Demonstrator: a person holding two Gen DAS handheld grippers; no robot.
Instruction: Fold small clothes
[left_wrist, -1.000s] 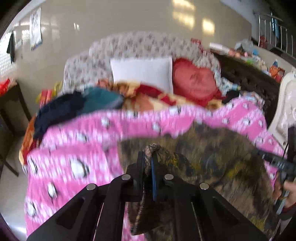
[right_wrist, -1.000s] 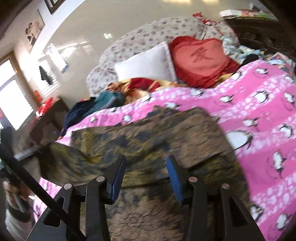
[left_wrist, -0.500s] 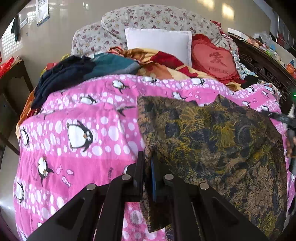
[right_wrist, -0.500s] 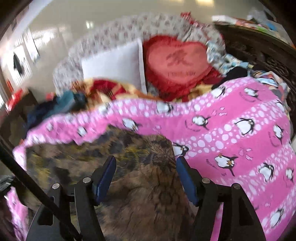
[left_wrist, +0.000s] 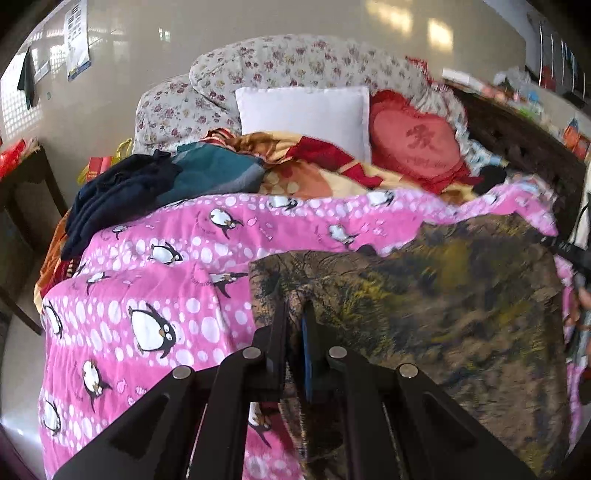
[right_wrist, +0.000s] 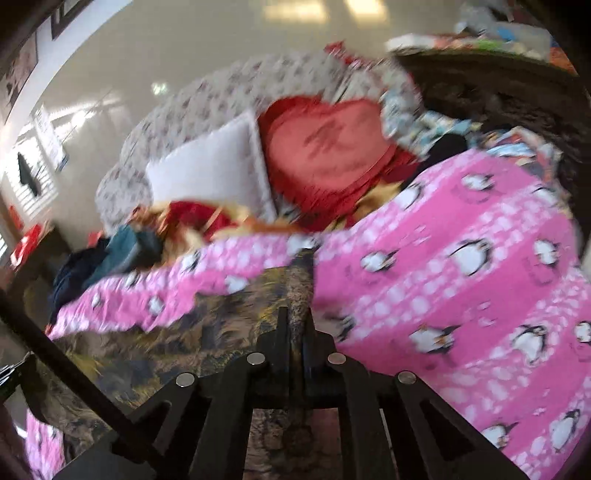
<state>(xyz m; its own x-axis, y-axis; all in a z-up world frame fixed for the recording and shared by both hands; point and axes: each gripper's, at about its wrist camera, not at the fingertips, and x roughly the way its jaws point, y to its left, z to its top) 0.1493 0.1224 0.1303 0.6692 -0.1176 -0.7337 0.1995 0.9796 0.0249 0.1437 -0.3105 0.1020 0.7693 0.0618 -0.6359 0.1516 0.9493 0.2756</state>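
A dark brown and yellow patterned garment (left_wrist: 436, 314) lies spread on the pink penguin blanket (left_wrist: 177, 280). My left gripper (left_wrist: 295, 314) is shut on the garment's near left edge, with cloth pinched between the fingers. In the right wrist view the same garment (right_wrist: 207, 332) lies to the left on the pink blanket (right_wrist: 461, 295). My right gripper (right_wrist: 295, 321) is shut on the garment's right edge, with a cloth fold rising between the fingers. The view is blurred.
At the bed's head lie a white pillow (left_wrist: 303, 114), a red heart cushion (left_wrist: 413, 144), and a floral bolster (left_wrist: 295, 62). A pile of dark blue and teal clothes (left_wrist: 147, 184) sits far left. A dark wooden side table (left_wrist: 22, 206) stands left.
My right gripper was open above the garment and has closed on its right edge. My left gripper stayed shut on the garment, which now lies lower and flatter on the blanket.
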